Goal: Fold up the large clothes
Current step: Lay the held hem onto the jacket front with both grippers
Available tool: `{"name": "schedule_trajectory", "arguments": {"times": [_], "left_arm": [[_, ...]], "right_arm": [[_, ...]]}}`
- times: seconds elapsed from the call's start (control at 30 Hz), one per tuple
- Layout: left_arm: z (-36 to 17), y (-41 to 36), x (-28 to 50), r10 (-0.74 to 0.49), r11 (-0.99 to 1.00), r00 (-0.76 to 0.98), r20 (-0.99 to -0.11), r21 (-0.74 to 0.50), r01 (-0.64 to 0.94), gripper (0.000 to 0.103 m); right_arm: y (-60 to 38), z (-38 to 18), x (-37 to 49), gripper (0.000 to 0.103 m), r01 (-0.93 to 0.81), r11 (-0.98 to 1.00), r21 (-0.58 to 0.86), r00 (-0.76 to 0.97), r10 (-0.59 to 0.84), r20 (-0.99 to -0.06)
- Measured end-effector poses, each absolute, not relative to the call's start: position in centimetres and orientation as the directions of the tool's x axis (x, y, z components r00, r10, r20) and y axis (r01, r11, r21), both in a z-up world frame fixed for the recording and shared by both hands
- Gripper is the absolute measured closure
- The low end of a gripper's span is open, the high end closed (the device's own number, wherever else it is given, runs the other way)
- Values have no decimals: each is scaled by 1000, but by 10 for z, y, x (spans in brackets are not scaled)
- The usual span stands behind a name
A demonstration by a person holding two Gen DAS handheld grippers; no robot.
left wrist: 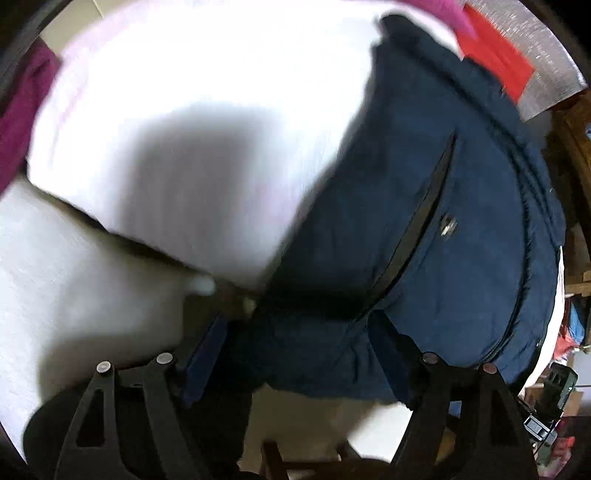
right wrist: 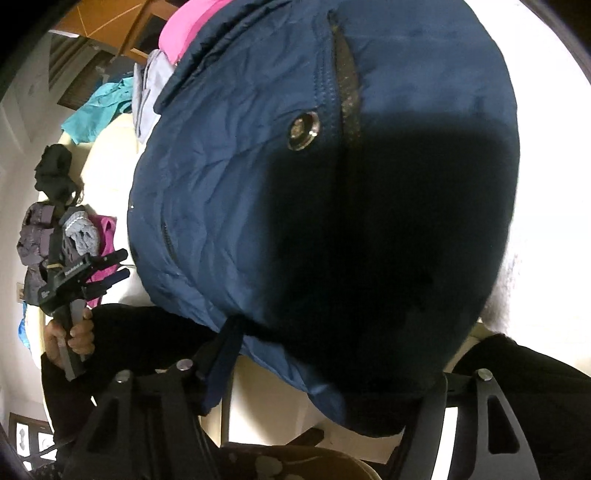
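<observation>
A navy padded jacket (left wrist: 443, 229) lies on a white cover (left wrist: 184, 74), with its dark zip running lengthways. My left gripper (left wrist: 299, 319) points down at the jacket's near edge. Its jaws stand wide and the hem bulges between the blue pads (left wrist: 205, 362). In the right wrist view the jacket (right wrist: 240, 166) shows a metal snap (right wrist: 303, 131) and fills most of the picture. My right gripper (right wrist: 332, 343) is open over its near hem, in deep shadow, and its right finger is hard to make out. At the left a hand holds my left gripper (right wrist: 125, 264).
Red cloth (left wrist: 495, 55) and a pink garment (left wrist: 436, 11) lie beyond the jacket, and a magenta one (left wrist: 22, 110) lies at the far left. A teal garment (right wrist: 99, 110) and a pile of grey and purple clothes (right wrist: 48, 236) sit beside the white surface. Wooden furniture (right wrist: 99, 18) stands behind.
</observation>
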State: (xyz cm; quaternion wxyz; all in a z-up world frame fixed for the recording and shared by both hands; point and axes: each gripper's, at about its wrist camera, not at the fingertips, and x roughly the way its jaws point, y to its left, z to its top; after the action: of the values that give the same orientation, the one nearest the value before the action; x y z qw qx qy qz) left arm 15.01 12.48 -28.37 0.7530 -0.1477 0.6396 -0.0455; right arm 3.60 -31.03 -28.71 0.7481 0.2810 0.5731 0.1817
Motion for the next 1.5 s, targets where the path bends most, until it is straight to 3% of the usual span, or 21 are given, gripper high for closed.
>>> {"name": "schedule_trajectory", "arguments": {"times": [0.1, 0.27, 0.3, 0.37, 0.4, 0.47, 0.5, 0.57, 0.63, 0.8, 0.93, 1.03, 1.1, 1.13, 1.2, 1.23, 1.33, 1.5], "left_arm": [[-301, 119, 148, -286, 946, 117, -951, -300, -127, 24], [-297, 105, 147, -294, 950, 153, -944, -306, -67, 28], [-296, 104, 147, -301, 948, 161, -940, -314, -59, 33], [-292, 101, 144, -305, 948, 167, -938, -316, -43, 54], [-291, 103, 143, -306, 948, 168, -937, -316, -35, 57], [-284, 103, 141, -325, 944, 167, -931, -331, -10, 77], [-279, 100, 139, -339, 939, 170, -925, -343, 9, 82], [-266, 93, 133, -359, 933, 187, -914, -353, 62, 91], [-251, 85, 127, -373, 928, 210, -904, -358, 107, 92], [-225, 81, 128, -436, 899, 250, -865, -404, 171, 92], [-248, 82, 137, -405, 913, 192, -894, -387, 128, 91], [-262, 84, 139, -359, 933, 153, -921, -347, 97, 69], [-265, 84, 137, -365, 930, 155, -918, -354, 96, 68], [-265, 82, 137, -365, 931, 161, -917, -352, 99, 69], [-261, 82, 135, -367, 929, 174, -914, -351, 115, 83], [-259, 82, 135, -365, 930, 179, -914, -347, 123, 91], [-245, 84, 136, -400, 915, 187, -897, -381, 131, 93], [-203, 82, 135, -470, 880, 244, -848, -431, 200, 93]], "right_arm": [[-314, -280, 29, 51, 20, 764, 645, 294, 613, -734], [-317, -289, 31, 52, 45, 752, 657, 284, 621, -731], [-322, -293, 33, 48, 67, 754, 653, 278, 614, -739], [-322, -301, 36, 43, 89, 745, 661, 271, 621, -735], [-323, -302, 37, 43, 87, 745, 662, 272, 621, -735], [-320, -295, 36, 54, 61, 759, 649, 275, 612, -742], [-317, -287, 34, 65, 33, 772, 635, 277, 604, -748], [-311, -265, 30, 71, -20, 775, 631, 287, 609, -739], [-307, -241, 27, 76, -75, 780, 621, 306, 611, -730], [-314, -182, 28, 77, -196, 718, 668, 401, 680, -614], [-315, -206, 42, 75, -160, 682, 714, 361, 714, -600], [-306, -237, 43, 70, -95, 703, 705, 304, 695, -652], [-306, -257, 44, 63, -53, 705, 708, 269, 692, -669], [-306, -265, 45, 63, -39, 703, 710, 264, 693, -671], [-312, -269, 43, 63, -38, 710, 703, 261, 686, -679], [-312, -267, 42, 70, -49, 719, 694, 266, 679, -684], [-310, -242, 38, 79, -118, 753, 647, 313, 647, -696], [-312, -187, 35, 83, -232, 780, 582, 428, 619, -659]]}}
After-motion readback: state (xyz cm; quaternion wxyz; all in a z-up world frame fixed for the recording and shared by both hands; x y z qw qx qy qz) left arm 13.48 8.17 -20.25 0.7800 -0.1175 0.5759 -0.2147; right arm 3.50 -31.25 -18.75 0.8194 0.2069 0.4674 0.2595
